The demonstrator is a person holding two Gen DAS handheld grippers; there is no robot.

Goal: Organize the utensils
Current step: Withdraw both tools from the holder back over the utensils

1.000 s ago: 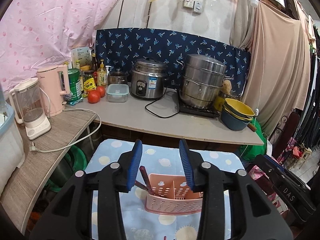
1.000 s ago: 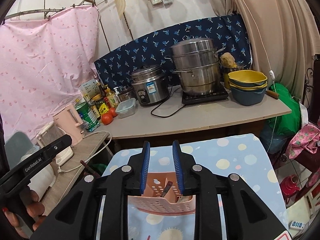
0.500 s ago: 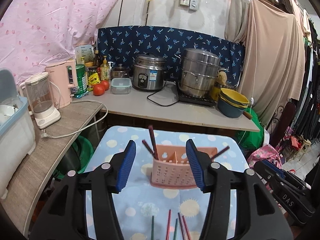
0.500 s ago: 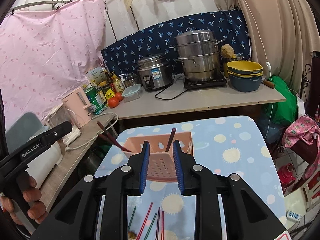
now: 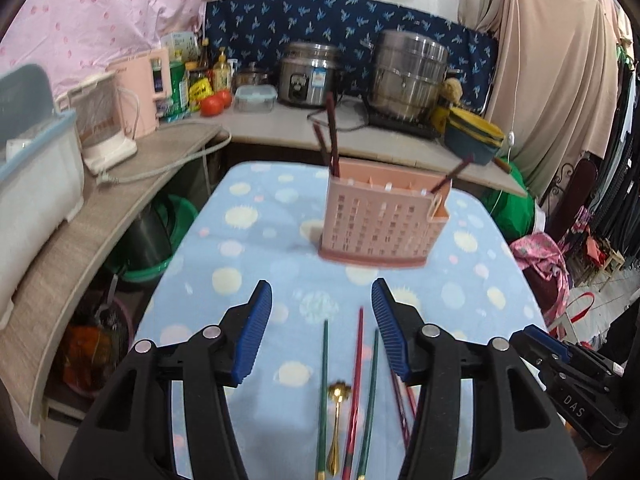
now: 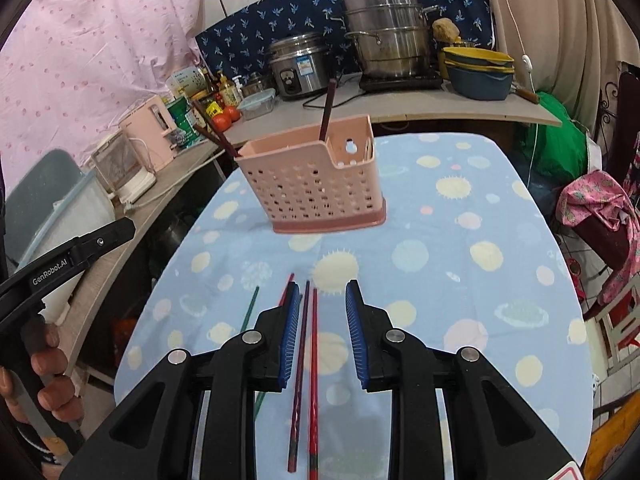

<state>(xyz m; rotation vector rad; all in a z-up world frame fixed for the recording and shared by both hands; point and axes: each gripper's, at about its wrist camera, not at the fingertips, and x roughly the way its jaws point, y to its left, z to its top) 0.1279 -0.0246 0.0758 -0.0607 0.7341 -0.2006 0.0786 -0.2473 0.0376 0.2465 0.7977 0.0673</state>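
In the left wrist view, the task is being judged as only partly done. A pink perforated plastic utensil holder (image 5: 380, 222) is being seen standing upright on the desk covered with a light-blue cloth printed with pale dots and suns (image 5: 256, 240), toward its far end. Three dark brown-red chopsticks (image 5: 332, 136) are already being held in its compartments, two leaning at the left end and one at the right. Nearer the camera, loose pieces are lying side by side on the cloth: two green chopsticks (image 5: 323, 380), a red chopstick (image 5: 357, 368) and a small gold metal spoon (image 5: 337, 420), with further red sticks partly hidden behind the right finger. The left hand-held gripper (image 5: 322, 330) is being held above these pieces with its blue ribbed pads well apart and nothing clamped; its jaws have just been opening.

In the right wrist view, the same holder (image 6: 316, 184) is being shown from its other side, its pierced wall and darker base being plain and undamaged. A dark patterned chopstick (image 6: 300, 360) and a red lacquered chopstick (image 6: 314, 368) are lying between the pads of the right hand-held gripper (image 6: 322, 330), which are set narrowly apart and are not pressing on either stick. All loose pieces are being judged as left to place.
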